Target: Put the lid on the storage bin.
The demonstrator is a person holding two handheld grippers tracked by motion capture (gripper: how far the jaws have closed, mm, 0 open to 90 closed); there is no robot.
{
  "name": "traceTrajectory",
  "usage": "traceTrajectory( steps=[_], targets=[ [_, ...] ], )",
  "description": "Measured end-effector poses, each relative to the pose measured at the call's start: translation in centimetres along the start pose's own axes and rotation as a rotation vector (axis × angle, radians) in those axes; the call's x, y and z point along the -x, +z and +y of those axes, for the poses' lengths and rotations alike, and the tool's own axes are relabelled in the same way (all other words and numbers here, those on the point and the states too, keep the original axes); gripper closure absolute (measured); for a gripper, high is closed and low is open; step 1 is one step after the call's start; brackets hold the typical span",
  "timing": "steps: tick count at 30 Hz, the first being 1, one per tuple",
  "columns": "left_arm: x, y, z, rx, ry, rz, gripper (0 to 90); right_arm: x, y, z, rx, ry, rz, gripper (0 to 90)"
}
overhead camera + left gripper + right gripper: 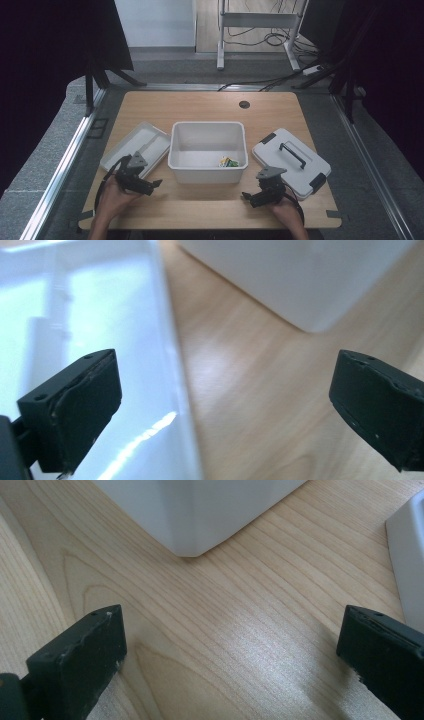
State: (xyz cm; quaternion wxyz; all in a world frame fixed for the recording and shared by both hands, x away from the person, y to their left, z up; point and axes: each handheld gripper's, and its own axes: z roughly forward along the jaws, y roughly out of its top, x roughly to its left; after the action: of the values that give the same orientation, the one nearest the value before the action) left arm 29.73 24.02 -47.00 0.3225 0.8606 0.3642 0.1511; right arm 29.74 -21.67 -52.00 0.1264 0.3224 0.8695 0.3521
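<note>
The left gripper [150, 185] has its jaws spread wide and empty; between them in the left gripper view lie the long edge of a shallow white plastic tray [100, 340] and bare wood. The right gripper [248, 196] is likewise released, its jaws wide apart above the light wooden desk [225, 630], grasping nothing. Both hover low near the desk's front edge, well apart, one to each side of the deep white plastic tub [208, 152] at the centre. A small green-and-yellow packet [228, 162] lies in the tub's front right corner. Right of the tub rests a white lid with black handle and clasps [291, 155].
</note>
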Motion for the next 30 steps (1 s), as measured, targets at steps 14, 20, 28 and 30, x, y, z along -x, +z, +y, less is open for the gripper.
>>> traceTrajectory(
  steps=[14,20,28,30],
  targets=[
    [-7.5,0.2,1.1,-0.058,-0.061,0.067,21.3,0.0,0.0,0.0,0.001,0.002,-0.001,0.0],
    [-9.4,2.0,1.0,-0.102,-0.085,0.080,41.0,0.0,0.0,0.0,0.001,0.002,0.000,0.0],
    [-10.1,3.6,0.9,-0.120,-0.106,0.047,67.3,0.0,0.0,0.0,0.002,0.002,-0.001,0.0],
    [-10.0,3.9,0.8,-0.131,-0.116,0.045,72.5,0.0,0.0,0.0,0.002,0.002,-0.001,0.0]
  ],
)
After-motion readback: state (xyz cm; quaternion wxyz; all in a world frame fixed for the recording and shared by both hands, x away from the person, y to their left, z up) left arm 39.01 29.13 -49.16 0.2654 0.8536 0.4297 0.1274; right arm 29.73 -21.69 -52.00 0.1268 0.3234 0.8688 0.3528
